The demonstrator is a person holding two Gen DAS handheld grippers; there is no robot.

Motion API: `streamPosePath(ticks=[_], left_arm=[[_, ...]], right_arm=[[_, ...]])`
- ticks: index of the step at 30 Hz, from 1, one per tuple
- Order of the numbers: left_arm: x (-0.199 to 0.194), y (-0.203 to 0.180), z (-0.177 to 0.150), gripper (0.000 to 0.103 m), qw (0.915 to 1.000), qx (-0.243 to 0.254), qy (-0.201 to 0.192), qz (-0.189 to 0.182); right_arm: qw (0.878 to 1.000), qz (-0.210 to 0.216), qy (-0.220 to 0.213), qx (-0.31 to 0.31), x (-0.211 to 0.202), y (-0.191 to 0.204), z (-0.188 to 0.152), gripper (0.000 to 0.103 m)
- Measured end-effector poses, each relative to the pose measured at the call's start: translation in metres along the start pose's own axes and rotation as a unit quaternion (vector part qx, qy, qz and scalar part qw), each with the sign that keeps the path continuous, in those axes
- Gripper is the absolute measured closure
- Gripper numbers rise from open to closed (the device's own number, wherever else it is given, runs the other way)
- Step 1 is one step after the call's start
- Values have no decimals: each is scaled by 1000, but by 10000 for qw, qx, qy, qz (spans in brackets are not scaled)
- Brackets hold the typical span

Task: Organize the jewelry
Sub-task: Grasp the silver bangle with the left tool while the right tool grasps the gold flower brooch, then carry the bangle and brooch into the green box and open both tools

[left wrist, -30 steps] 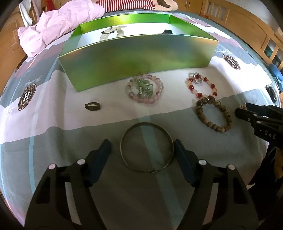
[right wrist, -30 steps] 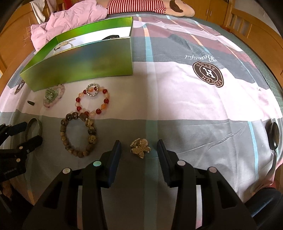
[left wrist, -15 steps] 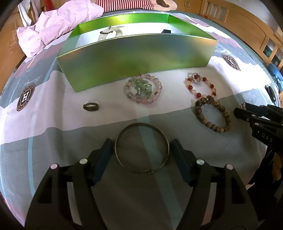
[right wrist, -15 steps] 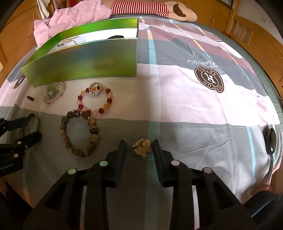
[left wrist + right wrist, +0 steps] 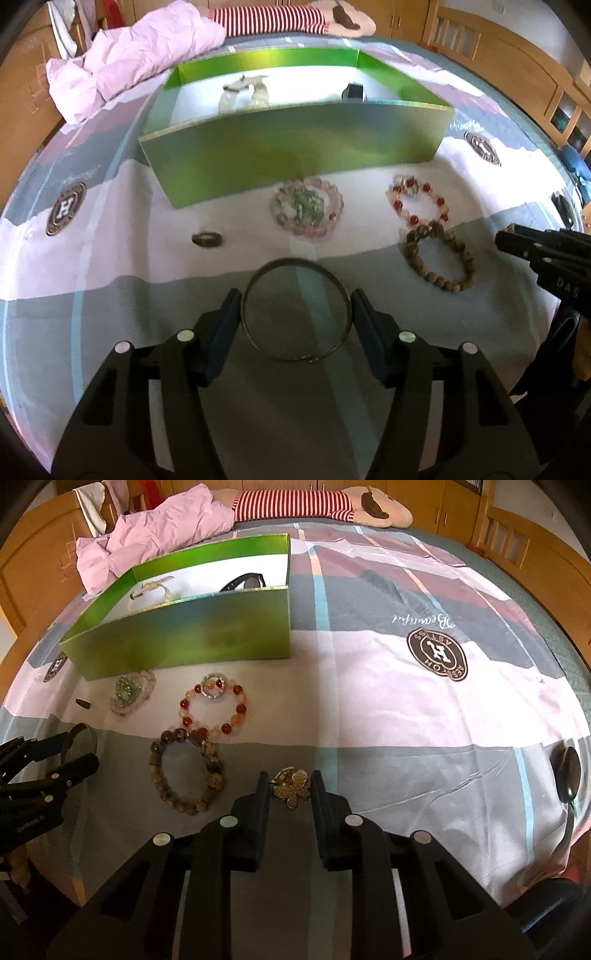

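A thin metal bangle [image 5: 295, 260] lies flat on the bedspread between the fingers of my left gripper [image 5: 295, 295]. Its jaws are closing and both pads touch the bangle's sides. My right gripper [image 5: 290, 779] is closing too, with its pads against a gold butterfly brooch [image 5: 291, 790]. Beyond them lie a brown bead bracelet [image 5: 439, 258], a red bead bracelet [image 5: 417, 205], a pink bracelet with green stones [image 5: 306, 210] and a dark ring [image 5: 207, 239]. Behind these stands an open green box [image 5: 295, 147].
Inside the box lie a pale watch [image 5: 243, 92] and a black item [image 5: 352, 92]. A pink cloth [image 5: 129, 74] and a striped plush toy [image 5: 266, 16] sit at the far end. A dark spoon-like object [image 5: 569, 771] lies at the right edge.
Both grippers narrowed. The left fingers came in from well outside the bangle to its sides. The right fingers closed in onto the brooch. Neither piece left the bedspread.
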State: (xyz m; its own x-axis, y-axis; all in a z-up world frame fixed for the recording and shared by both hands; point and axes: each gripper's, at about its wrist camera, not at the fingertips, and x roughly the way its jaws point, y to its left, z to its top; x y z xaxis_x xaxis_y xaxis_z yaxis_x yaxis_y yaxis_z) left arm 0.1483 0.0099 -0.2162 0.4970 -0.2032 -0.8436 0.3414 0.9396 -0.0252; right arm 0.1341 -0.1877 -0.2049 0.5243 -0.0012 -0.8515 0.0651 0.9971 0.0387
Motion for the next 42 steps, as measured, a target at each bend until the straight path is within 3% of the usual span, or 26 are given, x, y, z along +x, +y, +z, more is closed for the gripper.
streamPosePath(ticks=[6,10,14,17,19,24,28,30,32,34,38,42], left_arm=[[-56,12,16,43,9974,-336,-626,86],[-107,27,60,43,9908,-424,-1287,-3],[-115,35,113,43,9873,-308,-1560,7],[-88,45,141,43,9892,-478,-1362,-273],[-59,51,152,43,9908,-684,-1113,-341],[-6,51,156,43,9944,-718,-773,-14],[25,51,150,42,9967,-617,-522,40],[36,53,146,40,9976,-562,-400,18],[40,55,145,36,9978,-544,-373,7],[35,56,146,35,9976,-545,-429,-53],[3,51,143,27,9957,-560,-704,-233],[-21,44,124,26,9958,-497,-739,-224]], right_arm=[[9978,268,-609,0,-48,7,31,81],[9922,587,-1098,78,-77,8,73,81],[9859,736,-1502,-49,-83,18,124,81],[9865,740,-1452,-136,-60,24,146,81],[9899,771,-1182,-96,-29,28,156,81],[9949,663,-734,-212,29,41,158,81],[9962,625,-519,-302,57,47,155,80],[9967,609,-461,-275,63,47,155,75],[9963,686,-480,-196,61,43,155,67],[9960,653,-586,-138,52,39,155,66],[9931,806,-840,124,17,26,143,53],[9921,713,-1008,232,-13,15,116,53]])
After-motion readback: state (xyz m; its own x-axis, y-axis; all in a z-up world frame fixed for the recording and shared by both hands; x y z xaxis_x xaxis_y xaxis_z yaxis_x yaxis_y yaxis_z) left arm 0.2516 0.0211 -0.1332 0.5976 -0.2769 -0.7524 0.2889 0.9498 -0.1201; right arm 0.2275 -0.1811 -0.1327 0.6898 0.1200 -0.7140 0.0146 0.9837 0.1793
